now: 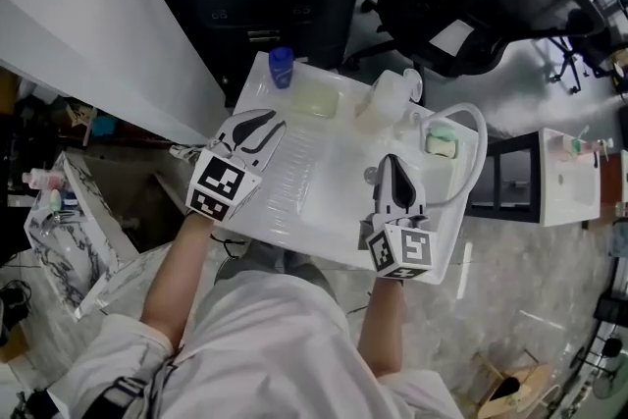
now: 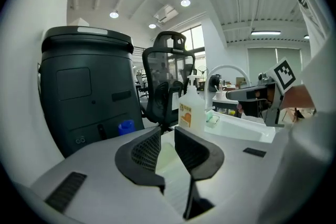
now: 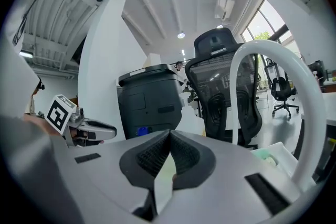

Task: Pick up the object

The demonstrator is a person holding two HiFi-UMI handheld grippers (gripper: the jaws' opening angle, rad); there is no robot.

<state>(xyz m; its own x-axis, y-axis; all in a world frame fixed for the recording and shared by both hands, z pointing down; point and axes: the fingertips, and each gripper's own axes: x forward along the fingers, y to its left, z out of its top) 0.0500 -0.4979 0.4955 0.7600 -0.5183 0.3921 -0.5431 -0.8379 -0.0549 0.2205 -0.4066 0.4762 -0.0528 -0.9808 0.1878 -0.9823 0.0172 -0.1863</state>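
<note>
1. Left gripper (image 1: 257, 125) slightly apart, empty; right gripper (image 1: 390, 162) pinched together, empty.
2. Object probably the bottle (image 1: 388, 98), upper centre on sink (image 1: 334, 211), untouched.
3. Risk: the right gripper's closed jaws knock it over.

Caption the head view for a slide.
Above a white sink top, left claw open, right claw shut, both empty; blue cup at the far edge.

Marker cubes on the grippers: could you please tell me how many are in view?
2. One marker cube sits on the left gripper, over the white counter; the other is on the right gripper, at the counter's front edge. None seems hidden.
</note>
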